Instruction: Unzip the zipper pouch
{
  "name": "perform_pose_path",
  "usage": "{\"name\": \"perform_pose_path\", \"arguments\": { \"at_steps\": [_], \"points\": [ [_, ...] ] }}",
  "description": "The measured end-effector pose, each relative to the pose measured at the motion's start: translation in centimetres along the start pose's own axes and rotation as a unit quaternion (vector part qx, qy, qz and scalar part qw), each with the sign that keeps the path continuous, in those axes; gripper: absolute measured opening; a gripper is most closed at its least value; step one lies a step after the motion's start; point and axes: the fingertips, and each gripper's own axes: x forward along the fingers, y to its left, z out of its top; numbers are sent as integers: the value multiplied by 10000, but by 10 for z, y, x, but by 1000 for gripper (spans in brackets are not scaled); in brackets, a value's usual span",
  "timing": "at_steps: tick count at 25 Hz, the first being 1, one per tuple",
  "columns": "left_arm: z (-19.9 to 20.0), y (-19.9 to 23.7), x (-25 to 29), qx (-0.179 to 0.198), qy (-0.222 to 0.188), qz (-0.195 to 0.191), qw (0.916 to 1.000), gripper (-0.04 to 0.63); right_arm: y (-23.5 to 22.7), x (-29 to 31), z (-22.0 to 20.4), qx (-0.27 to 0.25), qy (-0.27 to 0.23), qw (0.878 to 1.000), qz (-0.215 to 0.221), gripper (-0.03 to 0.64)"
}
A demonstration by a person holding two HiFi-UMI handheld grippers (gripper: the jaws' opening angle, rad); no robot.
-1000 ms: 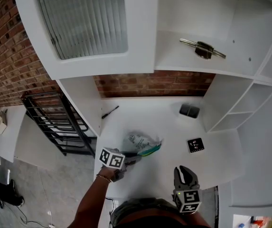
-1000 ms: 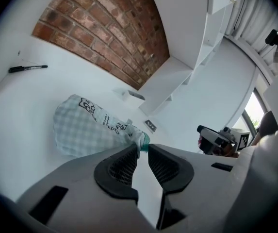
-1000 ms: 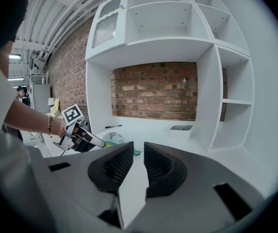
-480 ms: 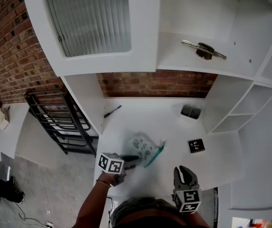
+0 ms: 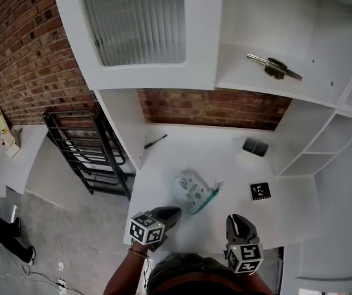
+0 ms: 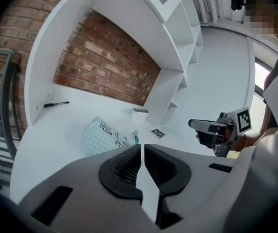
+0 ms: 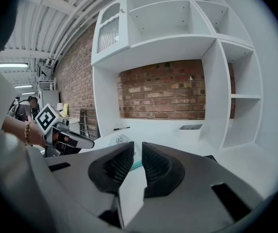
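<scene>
A white built-in desk (image 5: 225,158) stood against a red brick wall, with white shelving above and to the right. On it lay a pale mint-green checked fabric pouch (image 5: 191,192) with a teal zipper edge (image 5: 207,198), near the front and left of centre. Neither tool touched it. A slim black marker pen (image 5: 155,141) lay further back and a small square black-and-white marker tile (image 5: 260,191) to the right.

Risk: the pouch looked light and was not anchored. Pulling the slider with one tool would likely drag the whole pouch rather than open it. The pull tab appeared small against the broad ribbed pads, so a slip was probable. Whether the zip was fully shut could not be determined.

The left gripper (image 5: 169,212) sat low at the desk's front edge, pointing slightly downward at the pouch, just short of it. Its jaws had just been closing and were pressed together on nothing. The right gripper (image 5: 238,219) hung at the front edge, right of the pouch and apart from it, with its jaws nearly together and empty.
</scene>
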Motion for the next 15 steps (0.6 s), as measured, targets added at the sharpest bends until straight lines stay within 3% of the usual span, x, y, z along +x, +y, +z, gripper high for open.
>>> {"name": "perform_pose_path", "arguments": {
  "at_steps": [5, 12, 15],
  "points": [
    [-10, -12, -26, 32, -254, 323, 9991, 8, 10, 3, -6, 369, 29, 9989, 293, 44],
    [3, -10, -64, -382, -1029, 1050, 9884, 5, 5, 8, 1, 248, -167, 9992, 262, 18],
    [3, -8, -77, -244, -1049, 1340, 9851, 5, 8, 9, 3, 213, -177, 9991, 328, 8]
  ]
}}
